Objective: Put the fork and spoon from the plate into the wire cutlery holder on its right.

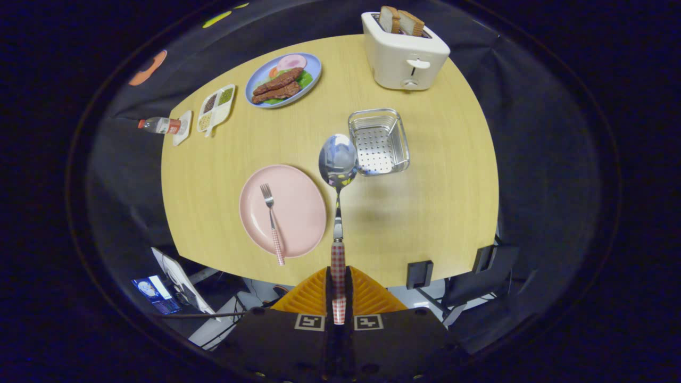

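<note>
You have the checked-handled spoon (338, 159) raised with its shiny bowl just left of the empty wire cutlery holder (379, 142), while the matching fork (273, 223) lies flat on the pink plate (303, 213) left of that holder.

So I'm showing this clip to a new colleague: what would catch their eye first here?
Most likely the spoon, clamped by its checked handle in the tongs and held up over the table, its shiny bowl next to the wire cutlery holder. Then the pink plate left of it, with the fork lying on it. Beyond, the white toaster with two slices of bread sticking up.
</note>
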`<state>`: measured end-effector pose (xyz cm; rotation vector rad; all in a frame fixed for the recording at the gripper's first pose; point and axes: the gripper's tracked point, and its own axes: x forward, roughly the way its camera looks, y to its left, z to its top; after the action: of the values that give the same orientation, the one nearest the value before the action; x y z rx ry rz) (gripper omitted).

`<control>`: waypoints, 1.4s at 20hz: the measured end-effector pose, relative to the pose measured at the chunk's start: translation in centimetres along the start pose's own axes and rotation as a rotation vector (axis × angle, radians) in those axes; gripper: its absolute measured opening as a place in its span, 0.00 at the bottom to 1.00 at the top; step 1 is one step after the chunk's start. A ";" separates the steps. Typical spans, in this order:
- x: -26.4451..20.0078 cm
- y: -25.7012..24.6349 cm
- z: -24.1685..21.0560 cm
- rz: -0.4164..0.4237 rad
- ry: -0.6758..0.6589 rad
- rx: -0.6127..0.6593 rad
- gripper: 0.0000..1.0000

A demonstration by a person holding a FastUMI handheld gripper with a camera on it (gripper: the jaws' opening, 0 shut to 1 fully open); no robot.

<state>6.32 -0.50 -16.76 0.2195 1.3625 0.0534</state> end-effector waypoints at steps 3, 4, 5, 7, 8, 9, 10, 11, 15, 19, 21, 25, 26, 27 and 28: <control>0.1 -1.2 0.6 0.003 0.054 0.023 0.05; 0.2 -1.6 0.9 -0.003 0.066 0.026 0.05; -0.5 -2.2 1.2 -0.007 0.081 0.032 0.05; 0.0 -2.6 1.7 -0.006 0.116 0.047 0.05; 0.4 -2.7 1.8 -0.001 0.136 0.048 0.05; 0.4 -2.8 2.0 0.002 0.152 0.053 0.05; 0.8 -2.9 2.1 0.006 0.164 0.057 0.05; 0.9 -2.9 2.4 0.008 0.175 0.062 0.05; 1.5 -3.4 3.6 0.017 0.197 0.083 0.05; 1.4 -3.8 4.9 0.031 0.216 0.093 0.08; 1.3 -4.0 5.3 0.036 0.224 0.092 0.08; 1.3 -4.7 6.5 0.033 0.233 0.087 0.08; 1.5 -4.9 6.7 0.029 0.242 0.081 0.08; 1.5 -5.0 6.8 0.028 0.248 0.078 0.08; 1.6 -5.1 7.0 0.029 0.260 0.077 0.08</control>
<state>12.96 -6.07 -17.90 0.3050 1.6223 0.0548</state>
